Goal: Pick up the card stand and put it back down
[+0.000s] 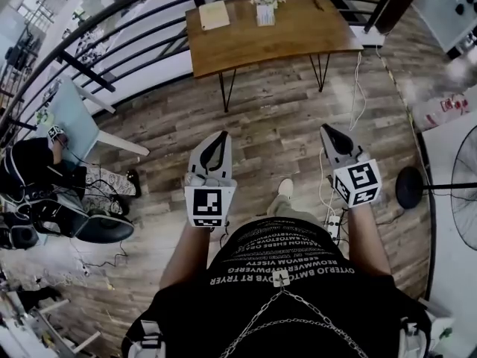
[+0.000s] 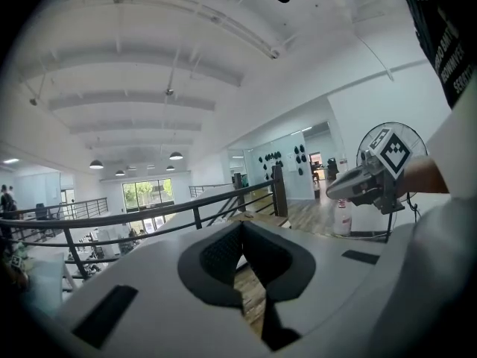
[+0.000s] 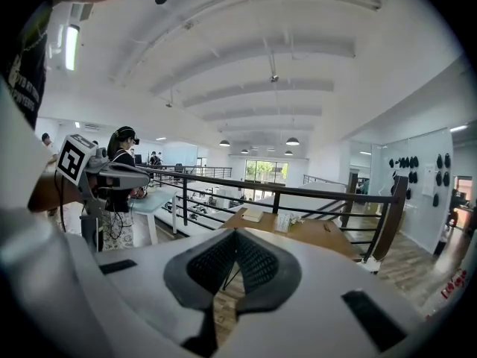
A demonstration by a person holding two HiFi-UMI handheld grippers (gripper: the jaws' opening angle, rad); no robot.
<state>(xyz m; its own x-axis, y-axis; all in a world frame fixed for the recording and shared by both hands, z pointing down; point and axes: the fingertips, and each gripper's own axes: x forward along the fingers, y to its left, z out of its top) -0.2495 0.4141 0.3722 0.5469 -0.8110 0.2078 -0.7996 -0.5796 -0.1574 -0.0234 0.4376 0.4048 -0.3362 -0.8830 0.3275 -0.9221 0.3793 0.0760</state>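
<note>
Head view: card stand (image 1: 265,10) small, blurred on far table (image 1: 246,45) — left tongs (image 1: 221,135), right tongs (image 1: 326,130) both closed, empty.

From the head we look steeply down over the chest to the floor (image 1: 283,125), the table (image 1: 298,32) far at the top. Each gripper camera sits close behind its own jaws, facing nearly level at the railing (image 3: 320,195). Our left gripper view catches the right gripper (image 2: 332,191), our right gripper view the left gripper (image 3: 145,177); all three share the railing
</note>
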